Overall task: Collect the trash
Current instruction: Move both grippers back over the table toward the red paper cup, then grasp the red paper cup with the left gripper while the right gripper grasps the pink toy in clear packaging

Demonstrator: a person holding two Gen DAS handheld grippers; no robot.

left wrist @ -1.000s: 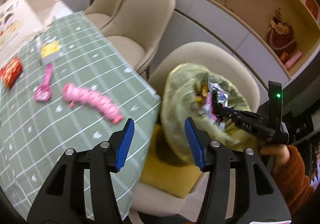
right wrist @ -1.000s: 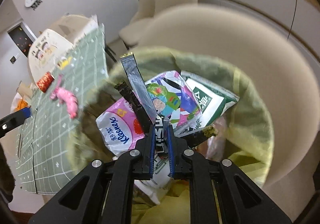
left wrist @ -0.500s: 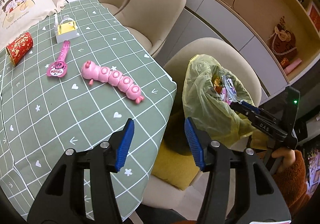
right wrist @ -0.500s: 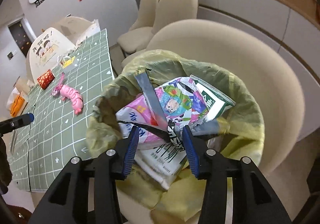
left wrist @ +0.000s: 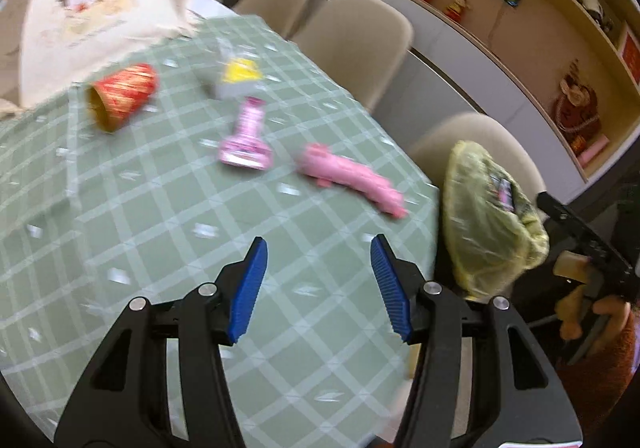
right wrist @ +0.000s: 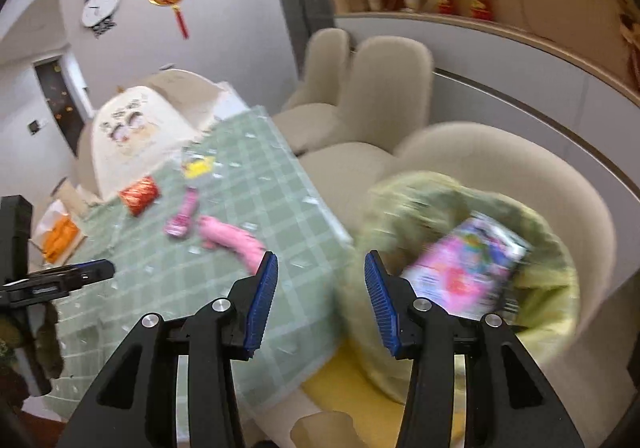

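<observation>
A green checked cloth [left wrist: 160,215] covers the surface at centre frame, carrying a pink caterpillar toy [left wrist: 352,179] right of centre, a pink handled toy [left wrist: 246,139] beside it and a red cylinder [left wrist: 122,95] at upper left, with beige chairs [left wrist: 356,43] lined along the upper right.

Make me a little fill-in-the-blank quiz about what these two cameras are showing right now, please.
1. The yellow-green trash bag sits on a beige ____.
2. The left hand-held gripper hovers above the table with its jaws ____.
3. The toy caterpillar lying on the checked tablecloth is coloured ____.
4. The right hand-held gripper holds ____ between its blue pads.

Missing words: chair; open; pink; nothing
</observation>
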